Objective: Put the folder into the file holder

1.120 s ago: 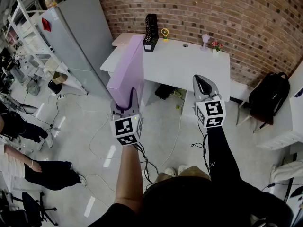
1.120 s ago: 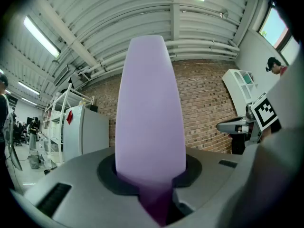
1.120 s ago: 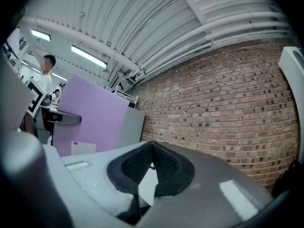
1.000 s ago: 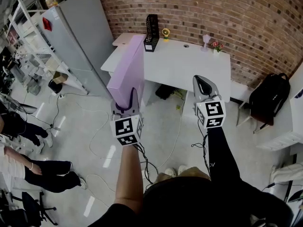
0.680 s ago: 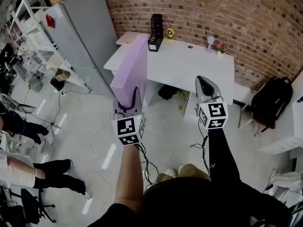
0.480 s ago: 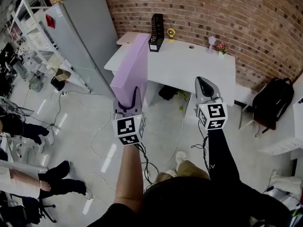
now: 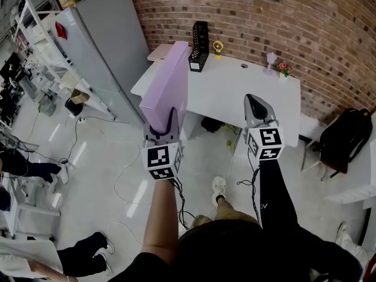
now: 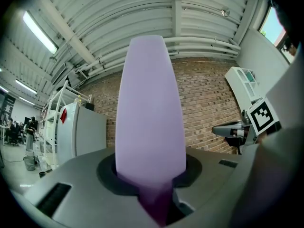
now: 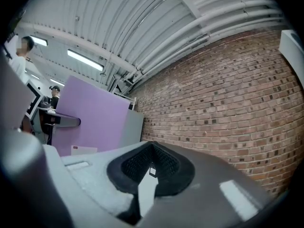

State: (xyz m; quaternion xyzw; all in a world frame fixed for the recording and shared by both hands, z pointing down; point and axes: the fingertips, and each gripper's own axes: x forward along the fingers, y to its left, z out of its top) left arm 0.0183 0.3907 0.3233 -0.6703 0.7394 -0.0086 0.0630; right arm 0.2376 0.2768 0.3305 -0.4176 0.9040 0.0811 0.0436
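Head view: my left claw (image 7: 162, 128) sits a little toward seven o'clock from the middle of the frame. Its jaws pinch the bottom edge of the purple folder (image 7: 167, 84). The folder stands upright out of the claw and runs toward twelve o'clock, held in the air over the floor. In the picture its top end overlaps the left corner of the white desk (image 7: 247, 93).

The black file holder (image 7: 200, 38) stands upright on the desk's far edge against the brick wall (image 7: 282, 16). It is at about one o'clock from the folder's top and apart from it.

My right claw (image 7: 254, 101) is at three o'clock from the left one, well apart, pointing toward the desk.

In the left gripper view the folder (image 8: 151, 108) fills the middle. My jaws are about half spread and press on it from both sides, so the grip is firm.

In the right gripper view my right claw (image 9: 149, 170) has its jaws drawn together to a thin slit, with nothing between them. From there the folder (image 9: 90, 122) shows as a purple sheet at nine o'clock, with the brick wall at three o'clock.
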